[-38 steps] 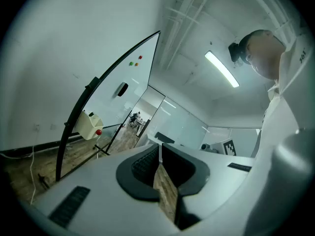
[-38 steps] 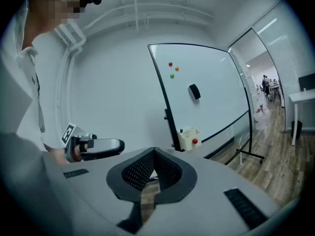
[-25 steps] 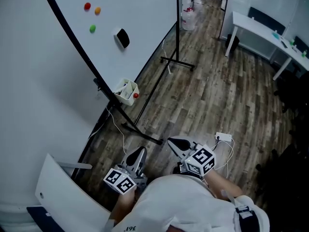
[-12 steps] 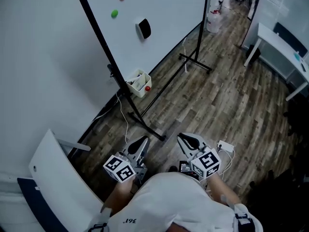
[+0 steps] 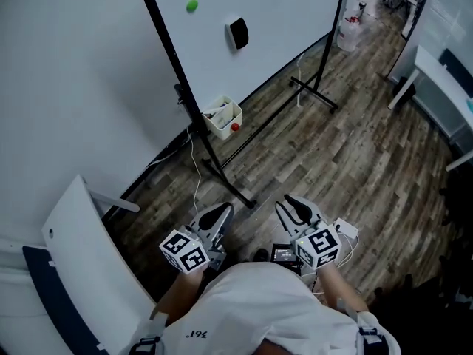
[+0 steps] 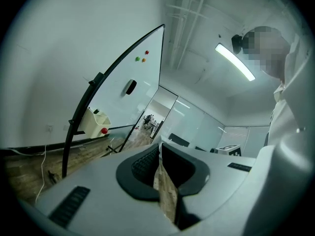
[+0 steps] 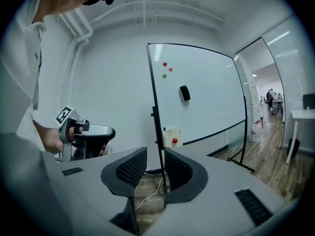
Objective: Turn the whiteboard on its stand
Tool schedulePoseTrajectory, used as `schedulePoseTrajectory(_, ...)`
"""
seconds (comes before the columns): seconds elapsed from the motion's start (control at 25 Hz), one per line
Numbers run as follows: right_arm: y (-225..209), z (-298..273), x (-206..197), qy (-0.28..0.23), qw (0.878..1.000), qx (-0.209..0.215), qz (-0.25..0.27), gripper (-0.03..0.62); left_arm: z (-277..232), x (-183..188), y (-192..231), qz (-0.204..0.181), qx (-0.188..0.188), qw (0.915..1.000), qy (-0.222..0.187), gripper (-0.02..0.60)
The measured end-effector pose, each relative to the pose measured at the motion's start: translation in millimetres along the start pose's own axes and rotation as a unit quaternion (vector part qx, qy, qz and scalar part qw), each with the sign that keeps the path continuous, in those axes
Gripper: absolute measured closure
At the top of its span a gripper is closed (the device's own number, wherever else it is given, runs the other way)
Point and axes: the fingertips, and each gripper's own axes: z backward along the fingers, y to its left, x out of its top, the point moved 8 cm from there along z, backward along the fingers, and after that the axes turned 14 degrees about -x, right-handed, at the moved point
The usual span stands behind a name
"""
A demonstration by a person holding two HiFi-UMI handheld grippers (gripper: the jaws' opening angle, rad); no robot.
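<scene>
The whiteboard [image 5: 281, 13] stands upright in a black frame on a wheeled stand; its near post [image 5: 174, 72] runs down to a foot [image 5: 229, 187] on the wood floor. A black eraser [image 5: 238, 32] and a green magnet [image 5: 192, 6] stick to the board. A white box [image 5: 223, 117] hangs on the post. My left gripper [image 5: 218, 217] is shut and empty, short of the foot. My right gripper [image 5: 295, 207] has just been opening, with nothing between its jaws. In the right gripper view [image 7: 155, 168] the post [image 7: 156, 122] lines up beyond the gap, well out of reach.
A grey wall runs along the left, with a white panel [image 5: 81, 250] leaning near it. A cable [image 5: 194, 176] trails by the stand's foot. A power strip [image 5: 346, 228] lies by my right hand. A white desk [image 5: 443, 72] and a water jug [image 5: 349, 32] stand farther off.
The board and stand have shifted up and to the right in the head view as the person came nearer. Both grippers moved forward a little. The right jaws now stand apart.
</scene>
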Motion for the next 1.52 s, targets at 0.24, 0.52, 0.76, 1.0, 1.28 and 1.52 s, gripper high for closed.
schedulePoseTrajectory(0.24,7.7,-21.9,5.9,0.004,1.000,0.007,0.005,0.482,1.2,6.4,16.1,0.005,0.002,1.0000,0.002,0.554)
schedulePoseTrajectory(0.52,25.0,-68.5,17.5,0.004,1.000,-0.010,0.005,0.482,5.3,35.2,62.4,-0.014,-0.015,0.9998,0.005,0.554)
schedulePoseTrajectory(0.76,45.0,-120.8,37.3,0.002,1.000,-0.027,0.004,0.482,15.4,72.8,112.9,-0.021,-0.019,0.9995,0.015,0.554)
schedulePoseTrajectory(1.0,69.9,-166.0,51.8,0.002,0.999,-0.039,0.003,0.482,26.6,103.9,159.8,-0.038,-0.033,0.9984,0.024,0.523)
schedulePoseTrajectory(1.28,95.1,-208.4,61.4,0.005,0.999,-0.051,0.012,0.482,38.9,130.3,203.8,-0.051,-0.036,0.9977,0.026,0.482)
schedulePoseTrajectory(1.52,104.4,-224.2,63.9,0.008,0.998,-0.055,0.016,0.482,40.2,141.2,220.9,-0.066,-0.043,0.9966,0.025,0.465)
